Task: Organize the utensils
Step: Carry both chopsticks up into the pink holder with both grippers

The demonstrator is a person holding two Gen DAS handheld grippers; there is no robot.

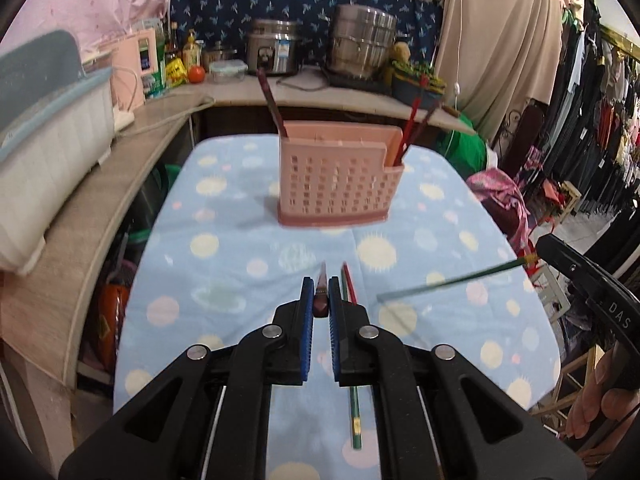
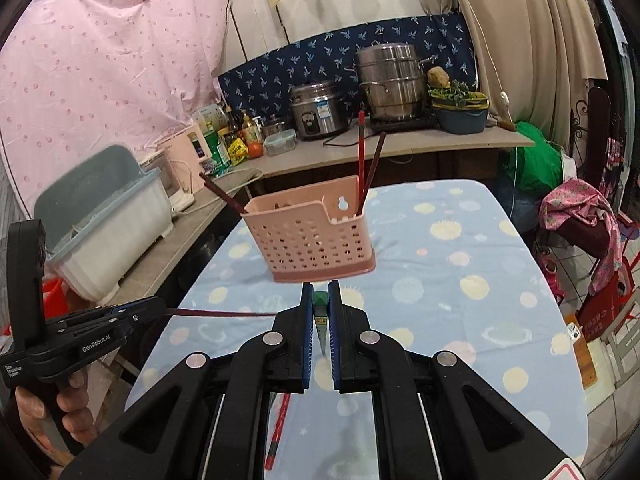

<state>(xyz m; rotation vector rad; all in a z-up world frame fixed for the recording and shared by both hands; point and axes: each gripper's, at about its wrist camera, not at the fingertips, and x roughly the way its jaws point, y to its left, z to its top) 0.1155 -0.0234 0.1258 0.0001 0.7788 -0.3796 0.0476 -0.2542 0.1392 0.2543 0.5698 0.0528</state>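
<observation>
A pink basket point(image 1: 340, 178) stands at twelve o'clock on the dotted cloth point(image 1: 224, 264), chopsticks inside. Left gripper point(image 1: 321, 300) clamps a brown chopstick point(image 1: 321, 294); right gripper point(image 2: 321, 304) clamps a green chopstick point(image 2: 321, 312), both angled downward.

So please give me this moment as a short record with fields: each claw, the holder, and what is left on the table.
left claw: shut on a dark red chopstick
right claw: shut on a green chopstick
pink holder: upright on the dotted blue cloth, three chopsticks standing in it
left on the table: one green chopstick and one red chopstick, lying near the claws
</observation>
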